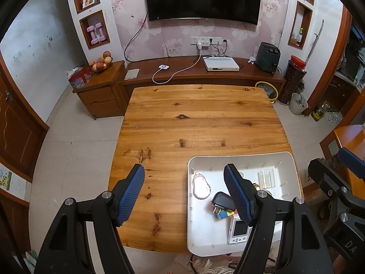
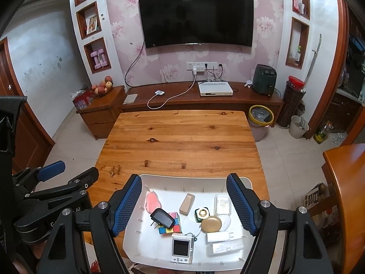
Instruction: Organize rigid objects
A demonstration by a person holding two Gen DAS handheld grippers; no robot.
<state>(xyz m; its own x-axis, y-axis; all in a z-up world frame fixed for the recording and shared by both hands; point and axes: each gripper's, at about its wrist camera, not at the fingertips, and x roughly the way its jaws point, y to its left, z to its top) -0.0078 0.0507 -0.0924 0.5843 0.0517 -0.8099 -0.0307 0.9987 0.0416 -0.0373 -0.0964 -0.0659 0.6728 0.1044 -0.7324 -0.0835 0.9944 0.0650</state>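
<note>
Lower centre of the right view: white tray (image 2: 134,239) held the jumbled small items; right tongs (image 2: 184,205) and left tongs (image 1: 184,194) hovered half open, empty, likely choosing a pick.

Both the left gripper (image 1: 184,191) and the right gripper (image 2: 183,203) have black angular frames with triangular cut-outs, silver round screw heads at the joints, and blue ribbed fingers (image 2: 126,205). White letters mark the casing at 3 o'clock in the left wrist view.
</note>
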